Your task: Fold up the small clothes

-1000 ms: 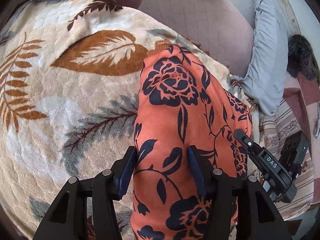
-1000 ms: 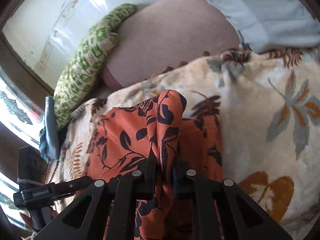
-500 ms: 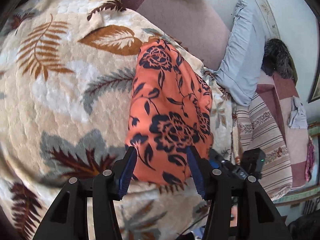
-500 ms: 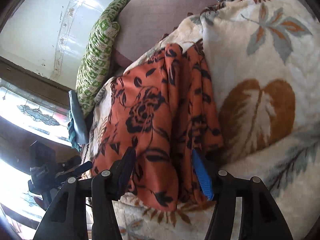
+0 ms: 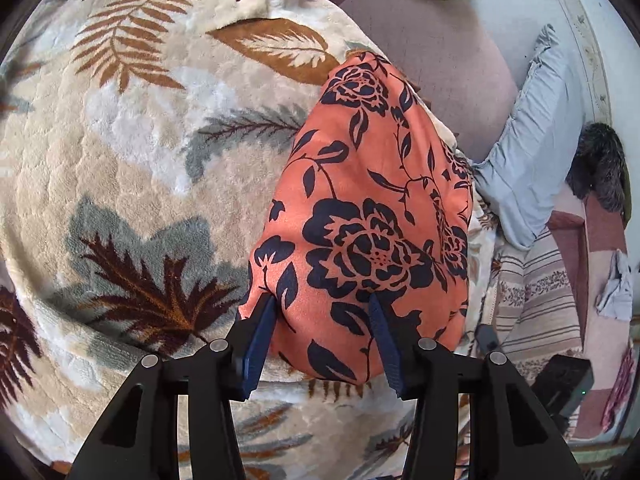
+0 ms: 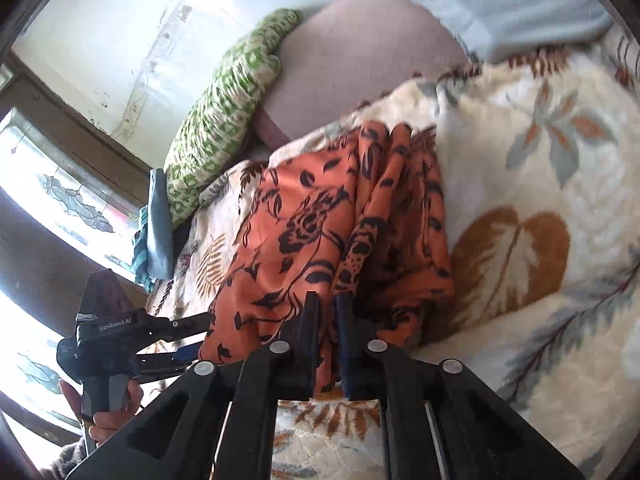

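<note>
Left gripper (image 5: pixel 322 322): fingers apart, closing lately, orange floral garment (image 5: pixel 372 216) bulging between them on the bed blanket (image 5: pixel 120 152). Right gripper (image 6: pixel 328 312): fingers just clamped on its near hem. Risk: the bunched hem slips, spoiling the fold. Only the right view shows the hand (image 6: pixel 106 412).

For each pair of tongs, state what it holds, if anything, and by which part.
Right tongs: shut on the orange floral cloth, at its near edge. Left tongs: open, astride the cloth's near end, gripping nothing.
</note>
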A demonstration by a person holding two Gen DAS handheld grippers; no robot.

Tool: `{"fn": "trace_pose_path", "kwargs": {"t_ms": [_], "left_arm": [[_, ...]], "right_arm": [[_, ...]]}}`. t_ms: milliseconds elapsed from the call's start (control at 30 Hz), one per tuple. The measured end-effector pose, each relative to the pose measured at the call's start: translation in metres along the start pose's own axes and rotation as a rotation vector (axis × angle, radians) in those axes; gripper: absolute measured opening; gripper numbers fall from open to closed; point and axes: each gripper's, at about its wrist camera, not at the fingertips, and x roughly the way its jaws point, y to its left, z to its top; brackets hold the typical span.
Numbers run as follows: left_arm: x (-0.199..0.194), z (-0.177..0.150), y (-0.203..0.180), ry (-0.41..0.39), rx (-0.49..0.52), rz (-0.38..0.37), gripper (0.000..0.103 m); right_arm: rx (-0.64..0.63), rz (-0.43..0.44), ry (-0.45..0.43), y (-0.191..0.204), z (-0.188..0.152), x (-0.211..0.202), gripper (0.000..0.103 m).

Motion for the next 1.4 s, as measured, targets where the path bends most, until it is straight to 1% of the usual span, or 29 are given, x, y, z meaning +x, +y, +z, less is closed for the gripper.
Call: {"fn": "trace_pose_path", "kwargs": {"t_ms": [67,100,133,167,233,300,333,367,433,500,533,567,633,667,733,800,867,900,933,967,1033,1067,1100,1133,1167,1200,1267,1300,1400], "left_arm": [[0.016,-0.003,0.001,0.035,0.015,0.055,0.047],[0.026,-0.005,-0.001,0.050,0.027,0.093,0.048],[0.032,-0.007,0.000,0.058,0.037,0.120,0.048],[0.034,-0.008,0.001,0.058,0.044,0.120,0.049],[0.033,-0.007,0.002,0.052,0.048,0.109,0.050],[0.032,-0.004,0.003,0.069,0.032,0.098,0.050],[0.031,-0.002,0.006,0.071,0.027,0.092,0.050],[0.031,0.000,0.008,0.073,0.023,0.089,0.050],[0.033,0.001,0.008,0.075,0.021,0.089,0.050],[0.035,0.002,0.009,0.077,0.015,0.088,0.050],[0.035,0.003,0.008,0.083,0.010,0.092,0.050],[0.032,0.004,0.007,0.092,0.006,0.091,0.049],[0.023,0.003,0.004,0.087,0.007,0.077,0.047],[0.020,0.003,0.001,0.078,0.013,0.082,0.047],[0.021,0.001,-0.006,0.074,0.034,0.085,0.048],[0.032,-0.002,-0.012,0.084,0.068,0.130,0.049],[0.045,-0.006,-0.017,0.091,0.122,0.187,0.049],[0.045,-0.008,-0.020,0.090,0.150,0.203,0.049],[0.042,-0.010,-0.023,0.089,0.178,0.200,0.048],[0.036,-0.011,-0.026,0.099,0.205,0.187,0.048],[0.021,-0.012,-0.029,0.144,0.264,0.116,0.047],[0.009,-0.010,-0.031,0.150,0.283,0.053,0.047],[-0.005,-0.007,-0.033,0.129,0.294,0.002,0.047],[-0.018,0.000,-0.036,0.085,0.301,-0.023,0.047],[-0.029,0.007,-0.039,0.036,0.309,-0.030,0.049],[-0.036,0.016,-0.042,-0.009,0.326,-0.028,0.050],[-0.036,0.039,-0.047,-0.076,0.347,0.046,0.051],[-0.030,0.050,-0.046,-0.082,0.341,0.078,0.051],[0.000,0.074,-0.047,-0.041,0.308,0.145,0.049]], "right_arm": [[0.013,-0.086,0.021,-0.018,-0.003,0.008,0.000],[0.033,-0.111,0.059,-0.031,-0.008,0.016,0.000],[0.062,-0.108,0.081,-0.040,-0.013,0.021,0.004],[0.102,-0.070,0.079,-0.045,-0.017,0.021,0.006],[0.173,0.098,0.066,-0.046,-0.021,0.017,0.010],[0.155,0.130,0.031,-0.035,-0.022,0.013,0.035],[0.132,0.130,0.028,-0.029,-0.022,0.015,0.052],[0.118,0.128,0.037,-0.024,-0.023,0.020,0.055],[0.102,0.084,0.082,-0.021,-0.028,0.037,0.055],[0.043,-0.009,0.145,-0.015,-0.035,0.059,0.055],[0.008,-0.020,0.171,-0.011,-0.039,0.066,0.042],[-0.032,-0.001,0.190,-0.004,-0.040,0.068,0.007],[-0.120,-0.013,0.137,0.015,-0.036,0.051,0.008],[-0.138,-0.005,0.099,0.021,-0.032,0.038,0.008],[-0.155,-0.036,0.051,0.023,-0.027,0.022,0.008],[-0.165,-0.135,0.095,0.008,-0.029,0.033,0.008],[-0.161,-0.211,0.193,-0.010,-0.041,0.057,0.009],[-0.153,-0.200,0.217,-0.015,-0.046,0.062,0.010],[-0.143,-0.177,0.201,-0.014,-0.046,0.057,0.011],[-0.127,-0.163,0.175,-0.013,-0.042,0.048,0.016],[-0.046,-0.078,0.128,-0.018,-0.028,0.027,0.027],[0.003,-0.034,0.076,-0.022,-0.017,0.015,0.032],[0.040,-0.008,0.024,-0.025,-0.008,0.004,0.036],[0.072,0.011,-0.018,-0.028,0.004,-0.002,0.046],[0.095,0.019,-0.039,-0.030,0.014,-0.002,0.054],[0.106,0.016,-0.043,-0.030,0.023,0.004,0.054],[0.105,-0.008,-0.008,-0.029,0.040,0.030,0.054],[0.110,-0.034,0.000,-0.029,0.045,0.044,0.054],[0.116,-0.096,0.000,-0.029,0.055,0.080,0.050]]}}
